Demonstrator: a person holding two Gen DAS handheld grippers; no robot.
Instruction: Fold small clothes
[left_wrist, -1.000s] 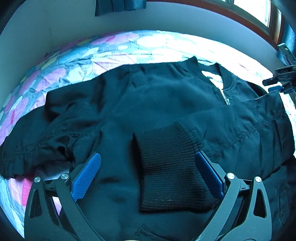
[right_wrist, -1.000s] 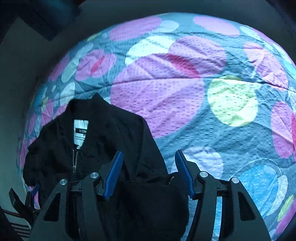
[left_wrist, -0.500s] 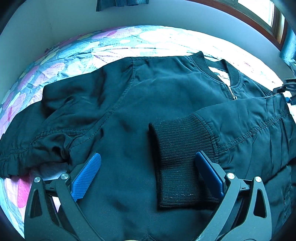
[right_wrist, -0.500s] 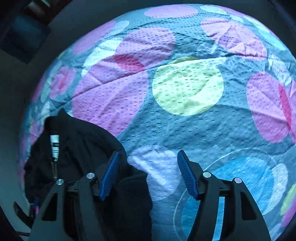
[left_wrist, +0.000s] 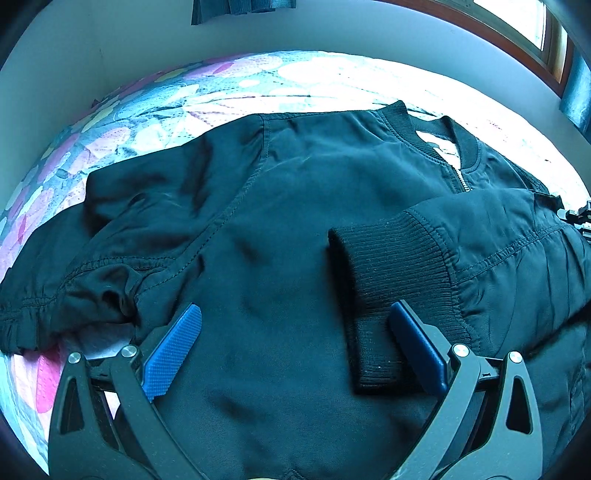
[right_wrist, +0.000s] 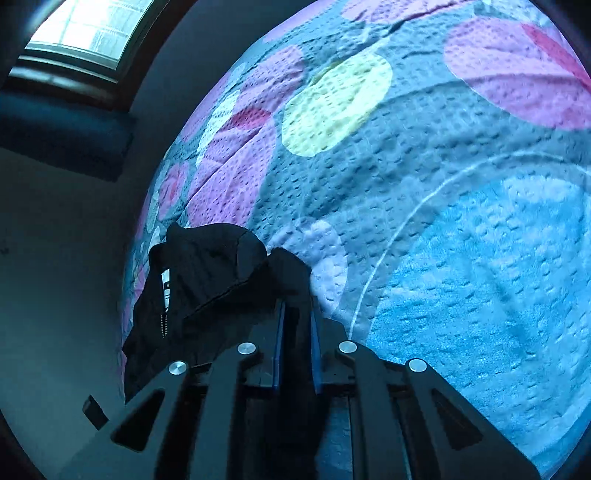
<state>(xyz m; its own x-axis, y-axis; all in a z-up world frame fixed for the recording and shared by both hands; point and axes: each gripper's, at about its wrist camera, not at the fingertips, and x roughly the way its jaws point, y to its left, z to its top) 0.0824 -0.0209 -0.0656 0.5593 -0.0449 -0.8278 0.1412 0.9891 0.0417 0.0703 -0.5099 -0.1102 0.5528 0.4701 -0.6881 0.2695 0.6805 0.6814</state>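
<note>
A small black bomber jacket (left_wrist: 295, 206) lies front up on the bed, collar toward the far right. Its right sleeve is folded across the chest, and the ribbed cuff (left_wrist: 380, 280) rests on the body. My left gripper (left_wrist: 291, 343) is open, hovering low over the jacket's lower part, with the cuff beside its right finger (left_wrist: 417, 347). In the right wrist view my right gripper (right_wrist: 295, 317) is shut on a fold of the jacket's black fabric (right_wrist: 221, 280) at the shoulder edge.
The bed has a quilted cover (right_wrist: 443, 184) with pink, yellow and blue circles. A pale wall (left_wrist: 147, 48) runs behind the bed, and a window (left_wrist: 517, 22) sits at the upper right. The jacket's left sleeve (left_wrist: 55, 288) trails off to the left.
My right gripper has closed from open onto the jacket's edge and swung its view toward the window. The folded sleeve cuff has shifted right on the chest. My left gripper stays open.
</note>
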